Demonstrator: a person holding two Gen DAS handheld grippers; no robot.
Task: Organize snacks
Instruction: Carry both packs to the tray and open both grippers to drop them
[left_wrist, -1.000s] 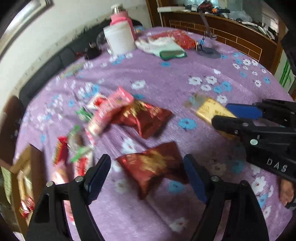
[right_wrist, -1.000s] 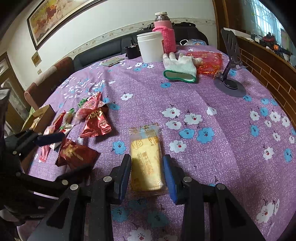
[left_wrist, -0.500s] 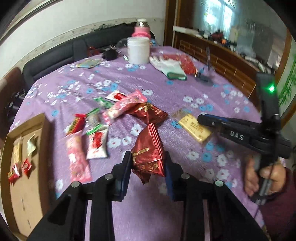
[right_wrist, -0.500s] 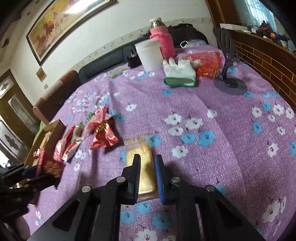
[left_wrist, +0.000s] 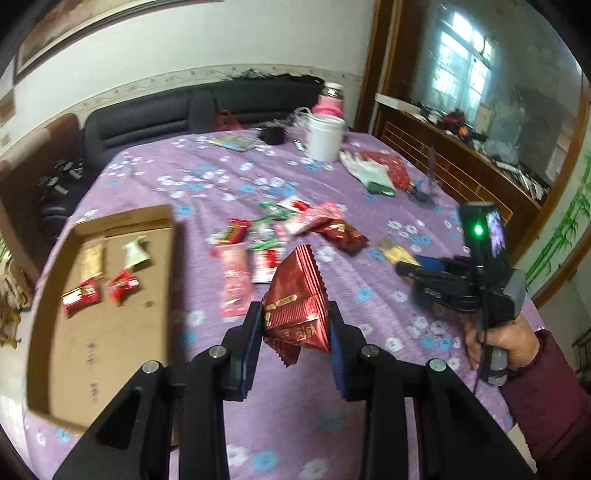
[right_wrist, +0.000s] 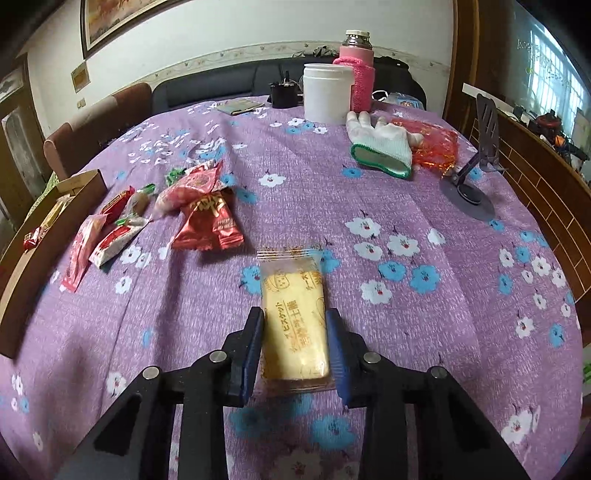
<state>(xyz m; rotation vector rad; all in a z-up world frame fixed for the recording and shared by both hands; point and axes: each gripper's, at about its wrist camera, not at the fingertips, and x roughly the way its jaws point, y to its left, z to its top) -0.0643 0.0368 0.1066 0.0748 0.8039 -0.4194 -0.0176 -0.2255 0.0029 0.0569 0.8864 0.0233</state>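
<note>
Cardboard tray (left_wrist: 107, 332): at 9 o'clock in the left wrist view, on the tabletop (left_wrist: 229, 173); holds a few small wrapped snacks.
Loose snack pile (left_wrist: 266, 243): at 12 o'clock of the left jaws, well beyond them; unsorted.
Left gripper (left_wrist: 293, 332): jaws clamped on the dark red snack pouch (left_wrist: 297, 306); pouch upright, lifted clear of the cloth.
Right gripper (right_wrist: 293, 345): jaws closed against both long edges of the yellow biscuit pack (right_wrist: 293, 317); pack flat, apparently resting on the tabletop.
Step in hand: judged as double pick-up; left item airborne, right item gripped but not visibly raised.
Next move: likely carry toward 9 o'clock, pouch over the tray rim, release inside; then lift the biscuit pack level.
Caution: slick wrappers, probable slip under a light grip.
</note>
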